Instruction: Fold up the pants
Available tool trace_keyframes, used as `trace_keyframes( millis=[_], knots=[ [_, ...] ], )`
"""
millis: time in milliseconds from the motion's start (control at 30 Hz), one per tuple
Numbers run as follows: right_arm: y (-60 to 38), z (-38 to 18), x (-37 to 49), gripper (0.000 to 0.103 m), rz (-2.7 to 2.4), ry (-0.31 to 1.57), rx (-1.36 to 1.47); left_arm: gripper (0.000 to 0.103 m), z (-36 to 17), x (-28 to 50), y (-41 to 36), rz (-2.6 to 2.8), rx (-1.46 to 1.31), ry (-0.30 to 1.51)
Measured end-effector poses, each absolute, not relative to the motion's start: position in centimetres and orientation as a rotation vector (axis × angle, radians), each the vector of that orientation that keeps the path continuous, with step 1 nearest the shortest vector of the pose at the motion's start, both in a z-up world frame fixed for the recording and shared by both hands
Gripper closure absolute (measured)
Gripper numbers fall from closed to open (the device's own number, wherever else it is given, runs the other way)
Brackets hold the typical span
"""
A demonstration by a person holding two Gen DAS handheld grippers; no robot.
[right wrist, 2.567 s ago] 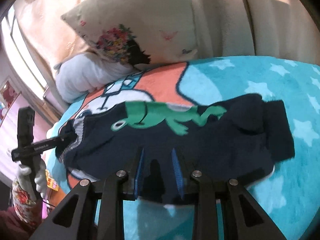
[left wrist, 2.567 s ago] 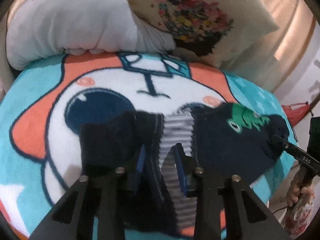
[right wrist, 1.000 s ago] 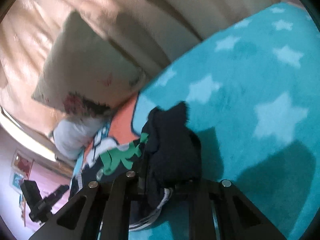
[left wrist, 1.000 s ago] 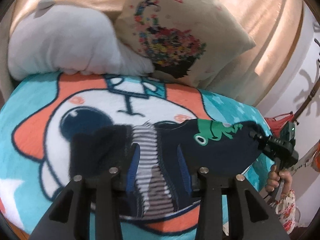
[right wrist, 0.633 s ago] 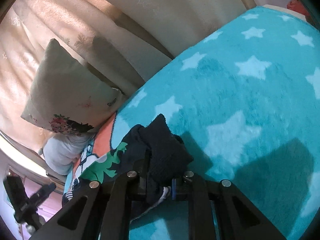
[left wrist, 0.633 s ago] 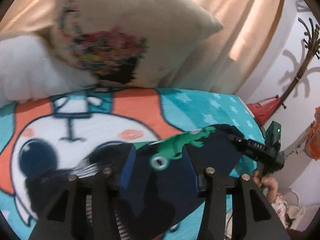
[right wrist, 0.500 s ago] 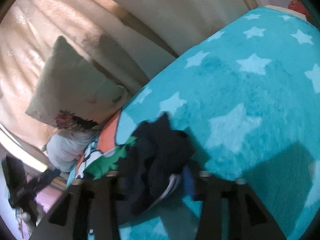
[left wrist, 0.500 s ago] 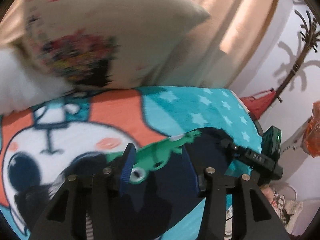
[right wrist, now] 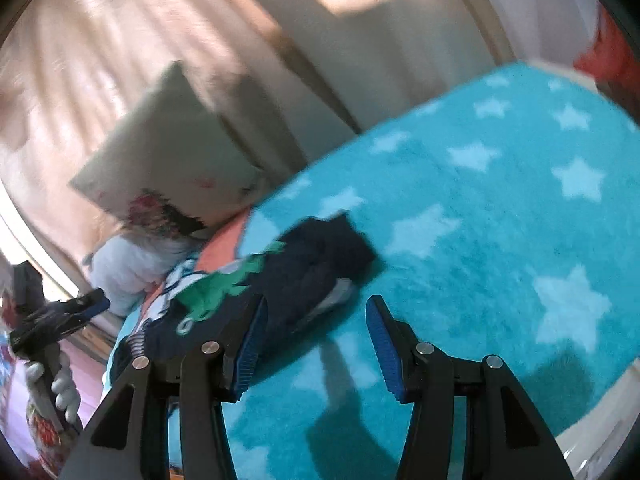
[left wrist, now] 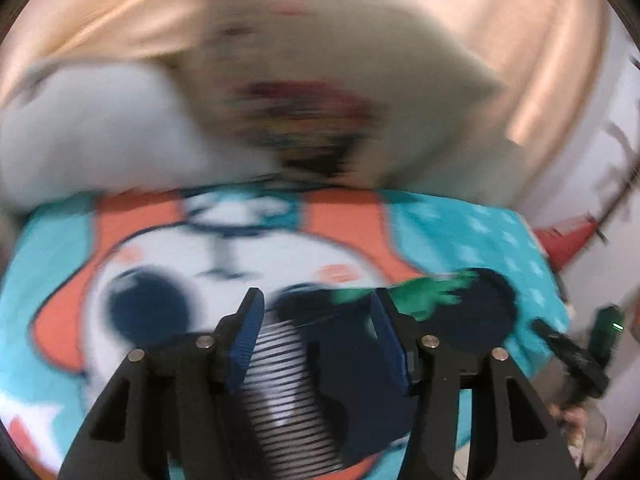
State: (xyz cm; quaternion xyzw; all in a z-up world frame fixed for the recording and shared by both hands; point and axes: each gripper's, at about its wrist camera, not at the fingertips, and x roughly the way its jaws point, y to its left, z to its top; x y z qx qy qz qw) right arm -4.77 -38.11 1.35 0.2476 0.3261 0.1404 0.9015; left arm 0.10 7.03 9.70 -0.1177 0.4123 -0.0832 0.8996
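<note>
Closest in, the left gripper (left wrist: pixel 316 300) hangs over the waist end of the pants (left wrist: pixel 352 380), its blue pads (left wrist: pixel 245 336) apart and widening, not pressing the cloth; the striped lining and dark fabric show between the fingers but lie loose below them. The right gripper (right wrist: pixel 314 304) stands parted too, above bare blanket (right wrist: pixel 500 240), with the bunched pants (right wrist: pixel 316 256) just past its left finger and nothing pinched. The pants lie on the turquoise starred blanket (left wrist: pixel 460 224), dark navy with a green frog print (left wrist: pixel 420 292), folded over into a heap. Beyond them the blanket's orange-and-white cartoon face spreads out. Farther back, a printed pillow (right wrist: pixel 168 160) leans on a white pillow (left wrist: pixel 92 132), with pale curtains (right wrist: pixel 248 12) behind. The left view is badly blurred.
</note>
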Motion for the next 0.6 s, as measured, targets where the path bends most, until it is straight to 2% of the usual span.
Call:
trace_keyframes(
  millis=[133, 500, 567, 600],
  knots=[
    [-33.8, 3.4, -3.9, 0.047, 0.431, 0.669, 0.434, 0.048, 7.7, -1.3, 12.0, -0.064, -0.297, 0.901],
    [-15.6, 6.0, -0.7, 0.048, 0.779, 0.775, 0.037, 0.048, 3.8, -5.8, 12.2, -0.174, -0.334, 0.901],
    [-12.0, 6.3, 0.0, 0.048, 0.825, 0.792, -0.014, 0.053, 3.5, -5.8, 12.3, -0.189, -0.349, 0.901],
    [-10.8, 6.3, 0.5, 0.048, 0.838, 0.800, -0.034, 0.060, 3.2, -5.7, 12.3, -0.200, -0.357, 0.904]
  ],
)
